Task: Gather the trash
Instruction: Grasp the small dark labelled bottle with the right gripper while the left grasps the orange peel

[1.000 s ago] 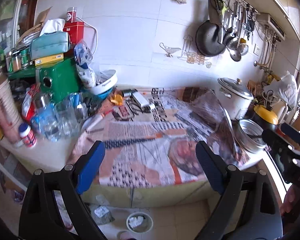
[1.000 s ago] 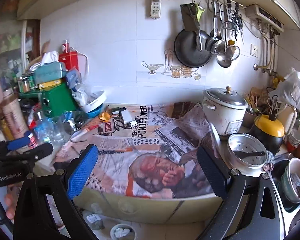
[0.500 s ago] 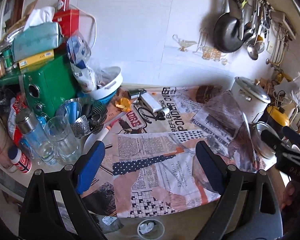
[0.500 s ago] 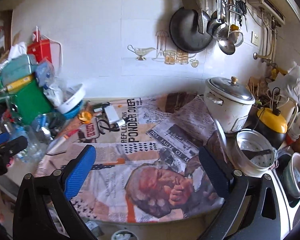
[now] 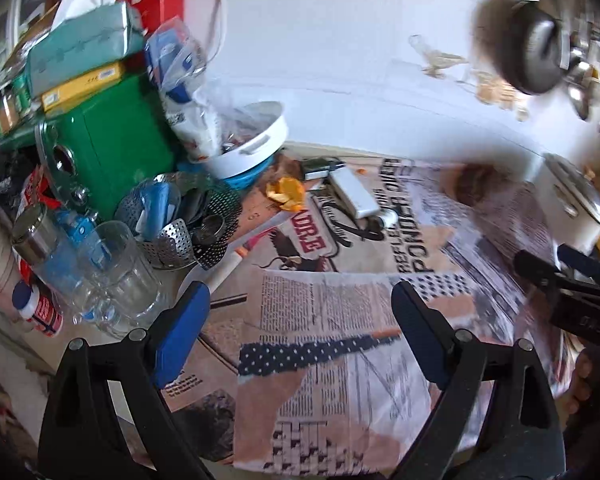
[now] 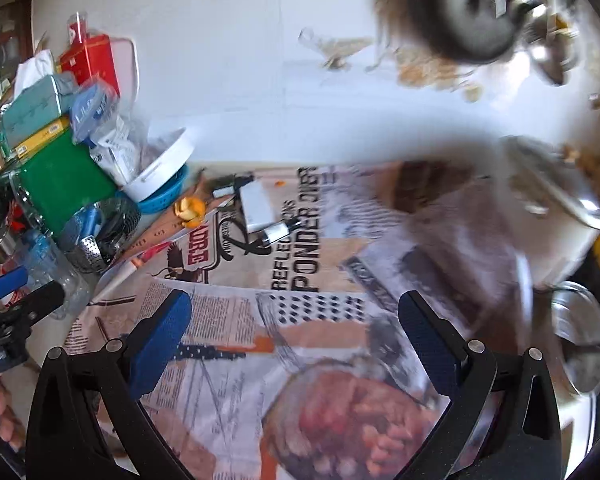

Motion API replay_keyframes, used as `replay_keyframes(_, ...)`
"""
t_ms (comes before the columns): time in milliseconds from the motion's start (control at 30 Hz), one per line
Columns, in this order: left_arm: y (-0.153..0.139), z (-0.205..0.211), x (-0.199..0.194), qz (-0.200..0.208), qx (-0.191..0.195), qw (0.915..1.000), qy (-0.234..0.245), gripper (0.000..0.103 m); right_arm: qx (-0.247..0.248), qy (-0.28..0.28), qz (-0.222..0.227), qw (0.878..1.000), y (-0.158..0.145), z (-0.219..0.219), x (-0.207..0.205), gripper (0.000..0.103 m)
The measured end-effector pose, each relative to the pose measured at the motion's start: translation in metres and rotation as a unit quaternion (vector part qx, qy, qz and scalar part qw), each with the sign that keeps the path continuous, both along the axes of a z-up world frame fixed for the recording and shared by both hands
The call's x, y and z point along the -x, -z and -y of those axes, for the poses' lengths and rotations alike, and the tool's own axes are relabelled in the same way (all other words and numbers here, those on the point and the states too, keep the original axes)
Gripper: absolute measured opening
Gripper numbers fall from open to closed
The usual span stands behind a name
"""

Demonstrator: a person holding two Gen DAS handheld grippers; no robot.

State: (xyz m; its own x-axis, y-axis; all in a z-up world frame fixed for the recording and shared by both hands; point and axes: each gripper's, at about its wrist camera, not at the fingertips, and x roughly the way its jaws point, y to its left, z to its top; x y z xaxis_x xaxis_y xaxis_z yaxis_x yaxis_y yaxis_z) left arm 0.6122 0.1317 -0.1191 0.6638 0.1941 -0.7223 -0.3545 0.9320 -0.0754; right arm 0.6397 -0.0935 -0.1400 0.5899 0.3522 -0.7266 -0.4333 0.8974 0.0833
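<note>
An orange peel (image 5: 286,194) lies on the newspaper-covered counter (image 5: 332,320) near the back left, beside a white charger block (image 5: 354,194); it also shows in the right wrist view (image 6: 190,210). My left gripper (image 5: 300,324) is open and empty, above the newspaper in front of the peel. My right gripper (image 6: 294,328) is open and empty, over the newspaper's middle. Each gripper appears at the edge of the other's view: the right one (image 5: 568,276) and the left one (image 6: 16,296).
Left side is crowded: green appliance (image 5: 108,148), white bowl (image 5: 250,146), metal strainer (image 5: 188,224), glass mug (image 5: 118,280), bottles. A white knife (image 5: 236,260) lies by the strainer. A rice cooker (image 5: 576,204) and steel pot (image 6: 580,336) stand right. A pan (image 5: 532,56) hangs on the wall.
Both grippers have moved forward and lower toward the counter; the floor bin has dropped out of view. Both stay open and empty. The right side is blurred from motion.
</note>
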Motion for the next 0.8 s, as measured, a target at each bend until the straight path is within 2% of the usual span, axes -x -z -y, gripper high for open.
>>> replay_keyframes(300, 0.034, -0.020, -0.065, -0.031, 0.021, 0.9970, -0.068, 0.092, -0.004, -0.020, -0.079, 0.997, 0.071, -0.062, -0.115, 0.100)
replay_keyframes(367, 0.045, -0.024, -0.075, -0.040, 0.025, 0.9957, -0.080, 0.092, -0.008, -0.023, -0.097, 0.995, 0.085, -0.075, -0.134, 0.091)
replay_keyframes(500, 0.069, -0.034, -0.092, -0.066, 0.029, 0.9922, -0.102, 0.092, -0.014, -0.018, -0.137, 0.990, 0.118, -0.103, -0.163, 0.085)
replay_keyframes(600, 0.082, -0.041, -0.101, -0.079, 0.034, 0.9898, -0.113, 0.092, -0.018, -0.011, -0.168, 0.986, 0.139, -0.115, -0.174, 0.074)
replay_keyframes(700, 0.091, -0.045, -0.109, -0.089, 0.031, 0.9884, -0.118, 0.092, -0.015, 0.004, -0.184, 0.983, 0.150, -0.114, -0.178, 0.063)
replay_keyframes(800, 0.098, -0.048, -0.122, -0.092, 0.030, 0.9883, -0.118, 0.092, -0.021, 0.012, -0.182, 0.983, 0.151, -0.102, -0.173, 0.055)
